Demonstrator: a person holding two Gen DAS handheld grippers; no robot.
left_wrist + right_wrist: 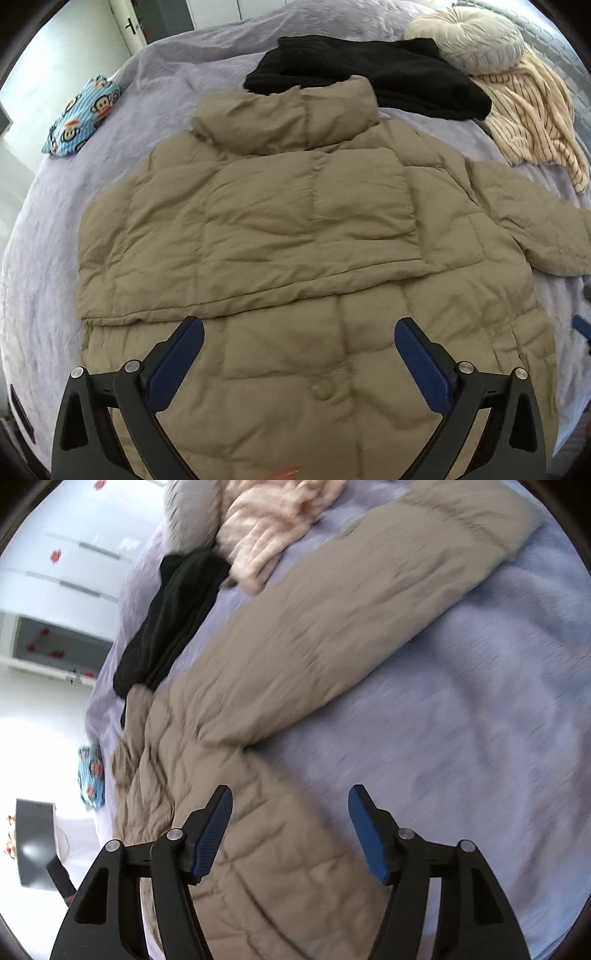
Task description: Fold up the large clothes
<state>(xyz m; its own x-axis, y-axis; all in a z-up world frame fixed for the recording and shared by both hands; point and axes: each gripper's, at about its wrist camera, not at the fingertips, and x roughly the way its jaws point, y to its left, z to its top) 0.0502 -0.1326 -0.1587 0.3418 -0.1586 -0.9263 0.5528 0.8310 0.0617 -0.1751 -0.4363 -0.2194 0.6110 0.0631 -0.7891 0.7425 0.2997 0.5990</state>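
Beneath the left gripper (299,332), whose blue pads stand wide apart and empty, lies the tan puffer jacket (295,221), spread flat on the lavender bedspread (48,229). One sleeve (369,602) stretches away past the right gripper (290,805), also parted and holding nothing, above the jacket's edge.

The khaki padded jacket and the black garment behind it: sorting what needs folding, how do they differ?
The khaki padded jacket is quilted and spread flat, one sleeve folded across its back; the black garment is plain, fuzzy and bunched in a heap. The jacket lies nearest the open left gripper; the black one sits beyond its collar. Both rest on the lilac bedspread.
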